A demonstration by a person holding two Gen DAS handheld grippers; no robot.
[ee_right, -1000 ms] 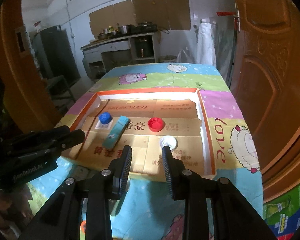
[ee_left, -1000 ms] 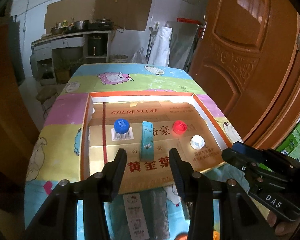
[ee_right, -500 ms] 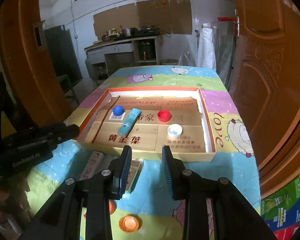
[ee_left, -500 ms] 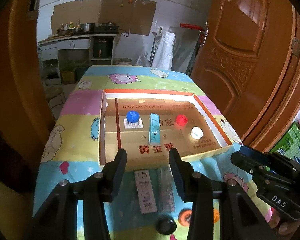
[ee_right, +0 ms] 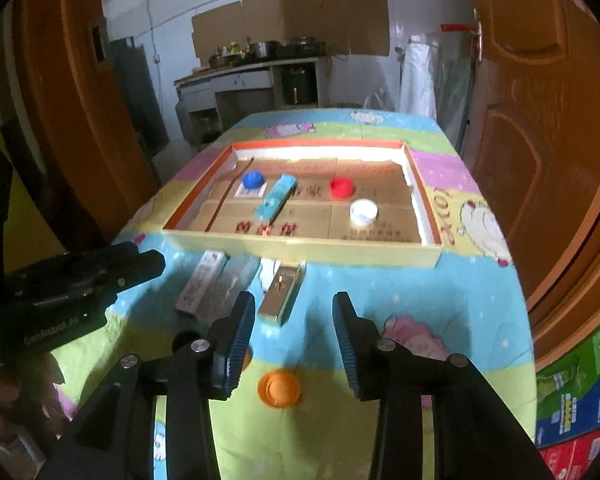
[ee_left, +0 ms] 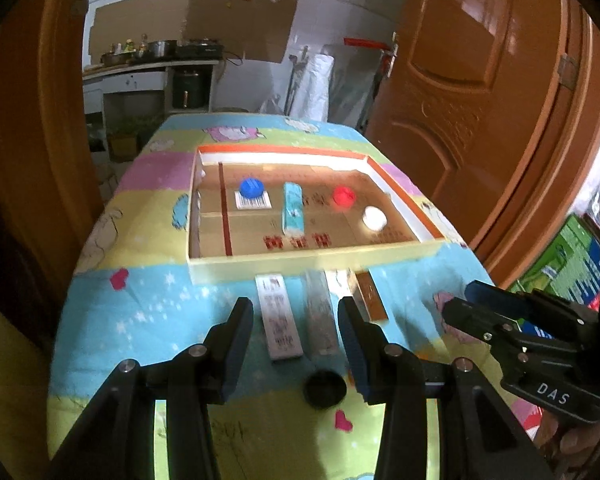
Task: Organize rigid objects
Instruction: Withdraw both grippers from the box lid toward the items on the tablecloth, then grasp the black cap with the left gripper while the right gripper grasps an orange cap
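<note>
A shallow cardboard tray (ee_left: 300, 268) (ee_right: 300, 250) on the table holds a blue cap (ee_left: 251, 187), a teal box (ee_left: 293, 208), a red cap (ee_left: 344, 196) and a white cap (ee_left: 374, 218). In front of it lie a white box (ee_left: 279, 322), a silver box (ee_left: 320, 320) and a gold box (ee_left: 371, 300) (ee_right: 281, 292). A black cap (ee_left: 325, 389) and an orange cap (ee_right: 279, 389) lie nearer. My left gripper (ee_left: 296, 320) is open and empty above the white and silver boxes. My right gripper (ee_right: 294, 320) is open and empty, near the gold box.
The table wears a colourful cartoon cloth (ee_right: 440, 320). A wooden door (ee_left: 480, 100) stands to the right. Printed cartons (ee_right: 580, 400) sit on the floor at right. A counter with pots (ee_right: 260, 56) is far behind.
Both grippers have pulled back from the tray toward the table's near edge. The boxes and caps in front of the tray have come into view. Both stay open.
</note>
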